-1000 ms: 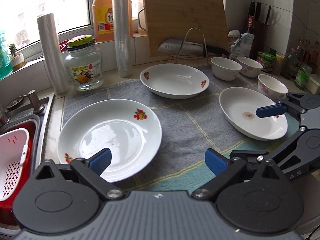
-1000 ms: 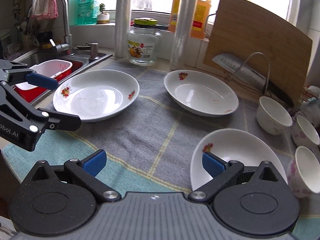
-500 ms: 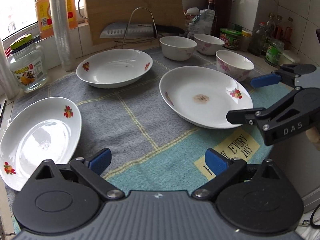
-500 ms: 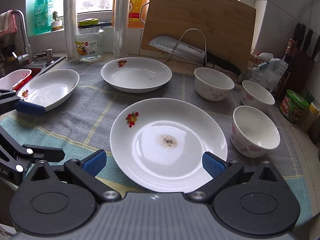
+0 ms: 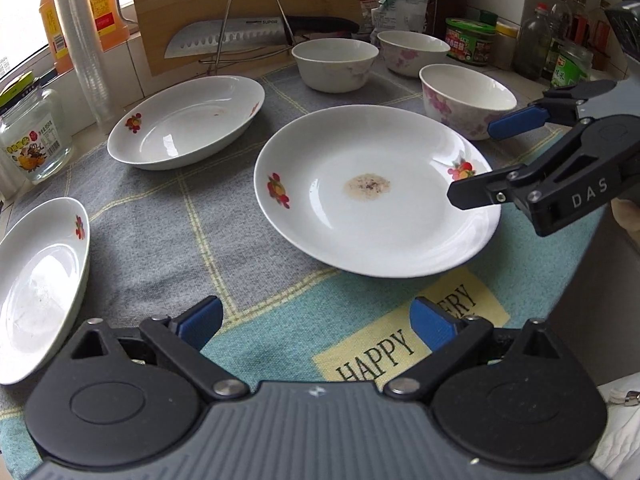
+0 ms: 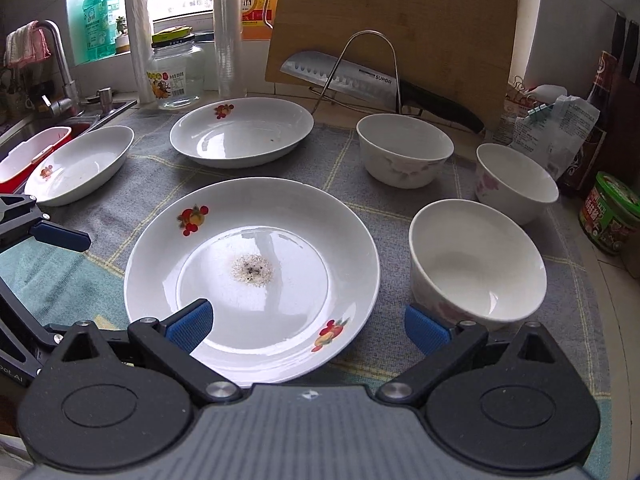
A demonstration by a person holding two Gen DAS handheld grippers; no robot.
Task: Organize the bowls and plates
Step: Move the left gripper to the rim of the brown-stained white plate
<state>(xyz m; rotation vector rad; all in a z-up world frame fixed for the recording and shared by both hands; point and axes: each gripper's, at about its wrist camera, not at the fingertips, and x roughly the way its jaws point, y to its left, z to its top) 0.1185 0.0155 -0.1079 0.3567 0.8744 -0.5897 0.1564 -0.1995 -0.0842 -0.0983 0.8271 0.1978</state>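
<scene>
Three white fruit-print plates lie on a checked cloth. The nearest plate [image 6: 252, 276] [image 5: 372, 192] has a brown stain at its centre. A second plate [image 6: 240, 132] [image 5: 188, 120] lies behind it and a third [image 6: 80, 164] [image 5: 36, 284] at the left by the sink. Three white floral bowls [image 6: 476, 264] [image 6: 404, 148] [image 6: 516, 180] stand at the right. My right gripper [image 6: 306, 326] is open, its left finger over the stained plate's near rim. My left gripper [image 5: 316, 324] is open and empty above the cloth's front edge.
A knife on a wire rack [image 6: 360, 76] and a wooden cutting board [image 6: 400, 20] stand behind the dishes. A glass jar [image 6: 176, 72], film rolls and bottles line the window sill. A sink with a red-and-white basket [image 6: 32, 152] is at the left. Jars and bottles [image 6: 612, 216] crowd the right.
Both grippers have swung right and moved closer to the stained plate. The right gripper's left finger now reaches over that plate's near rim. Both stay open.
</scene>
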